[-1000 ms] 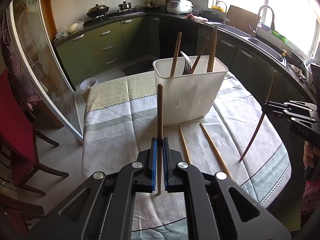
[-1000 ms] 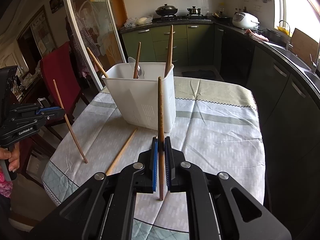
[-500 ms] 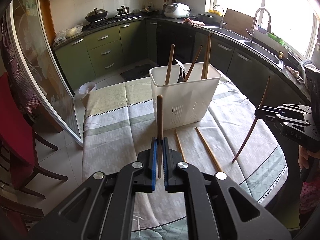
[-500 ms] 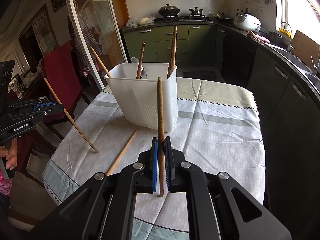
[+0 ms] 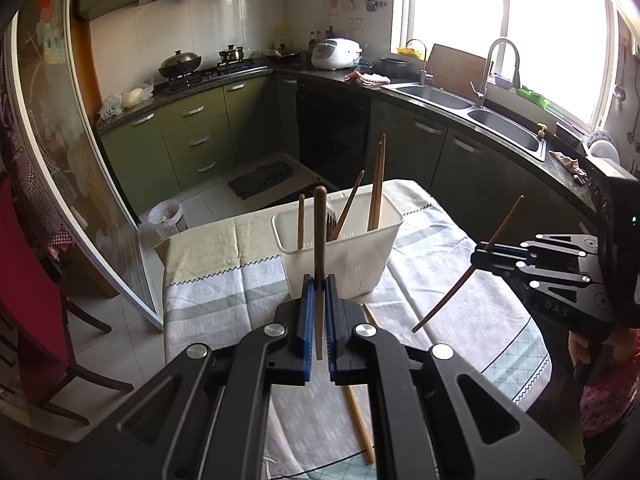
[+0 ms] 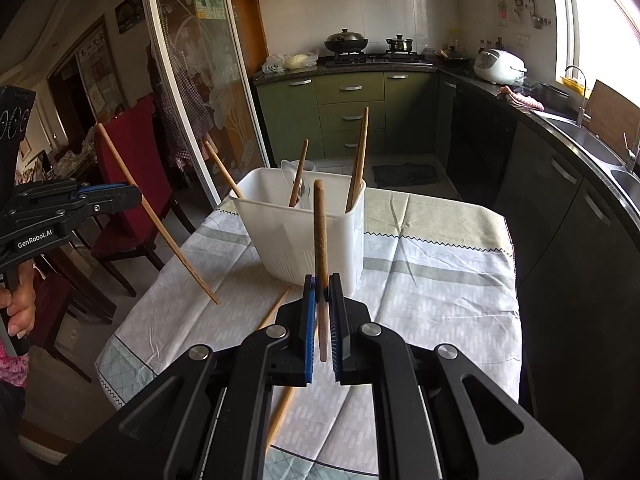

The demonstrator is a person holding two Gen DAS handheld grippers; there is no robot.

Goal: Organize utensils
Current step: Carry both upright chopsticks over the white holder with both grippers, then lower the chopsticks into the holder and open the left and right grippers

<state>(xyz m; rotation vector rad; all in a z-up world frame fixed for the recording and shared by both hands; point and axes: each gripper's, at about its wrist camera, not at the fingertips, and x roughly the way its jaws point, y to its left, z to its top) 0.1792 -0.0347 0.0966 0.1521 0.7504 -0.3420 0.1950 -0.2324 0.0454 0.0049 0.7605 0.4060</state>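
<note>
Two chopsticks are in your grip right now, one per tool: your left tool (image 5: 319,298) is clamped tight on a wooden chopstick (image 5: 319,236) that stands nearly upright between the blue pads, and your right tool (image 6: 322,298) is pinched just as tightly on a darker chopstick (image 6: 320,240). Each stick is light, stiff and thin, with smooth sides, so I'd judge it will pivot or slide in the pads if it bumps anything; you hold each low on its length, which leaves a long free end to swing. Below the tools, more loose chopsticks (image 5: 360,420) lie flat on the worktop (image 5: 224,304), and those will likely roll, so take them mid-length and square across the pads. Just beyond stands the white utensil holder (image 5: 352,256), already carrying several sticks leaning against its walls; it looks like thin plastic, light enough to tip or skid if a stick catches its rim.
</note>
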